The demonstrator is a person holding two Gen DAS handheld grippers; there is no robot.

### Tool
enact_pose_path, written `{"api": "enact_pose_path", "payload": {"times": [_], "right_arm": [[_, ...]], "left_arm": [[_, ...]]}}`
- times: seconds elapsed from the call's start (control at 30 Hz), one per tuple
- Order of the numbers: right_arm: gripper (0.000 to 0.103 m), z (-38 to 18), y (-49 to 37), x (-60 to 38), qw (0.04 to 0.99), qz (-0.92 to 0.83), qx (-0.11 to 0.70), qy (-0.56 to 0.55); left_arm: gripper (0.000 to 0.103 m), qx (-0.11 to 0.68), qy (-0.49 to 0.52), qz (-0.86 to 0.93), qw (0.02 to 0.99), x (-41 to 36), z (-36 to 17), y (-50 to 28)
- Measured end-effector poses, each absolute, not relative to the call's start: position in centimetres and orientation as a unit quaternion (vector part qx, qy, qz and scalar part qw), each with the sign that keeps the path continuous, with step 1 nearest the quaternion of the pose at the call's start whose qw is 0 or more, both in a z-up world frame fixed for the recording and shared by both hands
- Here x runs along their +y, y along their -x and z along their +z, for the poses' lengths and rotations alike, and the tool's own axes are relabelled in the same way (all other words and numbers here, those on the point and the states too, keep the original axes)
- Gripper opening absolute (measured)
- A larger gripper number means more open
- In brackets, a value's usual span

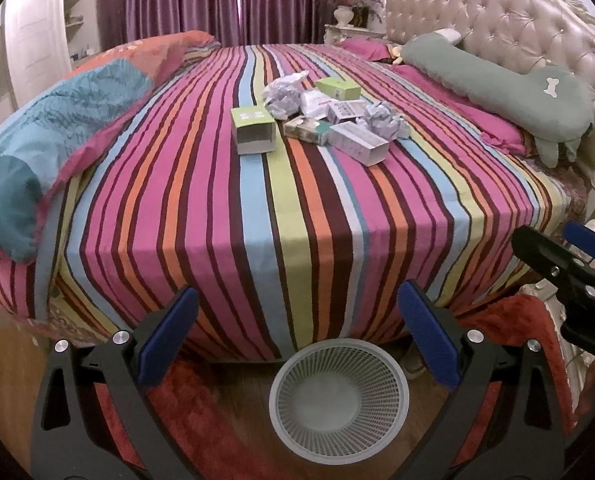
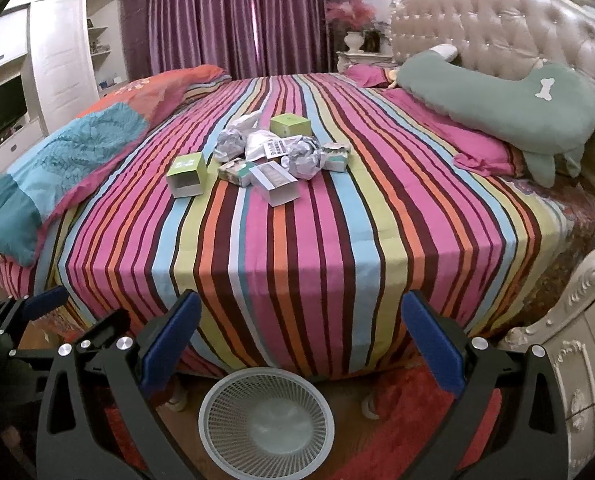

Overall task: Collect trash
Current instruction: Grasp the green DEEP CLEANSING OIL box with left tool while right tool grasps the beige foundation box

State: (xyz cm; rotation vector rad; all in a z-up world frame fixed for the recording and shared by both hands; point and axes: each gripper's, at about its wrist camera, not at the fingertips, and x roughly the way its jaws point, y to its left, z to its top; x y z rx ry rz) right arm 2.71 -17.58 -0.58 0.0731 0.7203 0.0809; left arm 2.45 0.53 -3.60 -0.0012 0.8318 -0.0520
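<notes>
Trash point(image 1: 321, 114) is lying in a loose heap on the striped bed point(image 1: 281, 216), upper middle of both frames: crumpled paper balls point(image 2: 303, 158), green cartons and white boxes whose print is too small to read, the nearest green carton point(image 1: 253, 130) turning its open end toward the lower edge. Both the left tool point(image 1: 297, 344) and the right tool point(image 2: 301, 346) are hanging spread wide and gripping nothing, at the lower frame above a white mesh wastebasket point(image 2: 267, 418) standing on the floor at the bedside.

Print on the boxes point(image 2: 275, 182) is too small to read; nothing else carries legible text.
</notes>
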Motion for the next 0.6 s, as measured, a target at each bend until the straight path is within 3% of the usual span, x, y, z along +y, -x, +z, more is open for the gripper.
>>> {"api": "enact_pose_path", "payload": {"times": [0.6], "right_arm": [[0.096,-2.9,-9.7,-18.7,0.925,0.085,0.366,-0.059]], "left_arm": [[0.097,0.428,0.033,0.0,0.903,2.1,-5.3,-11.5]]}}
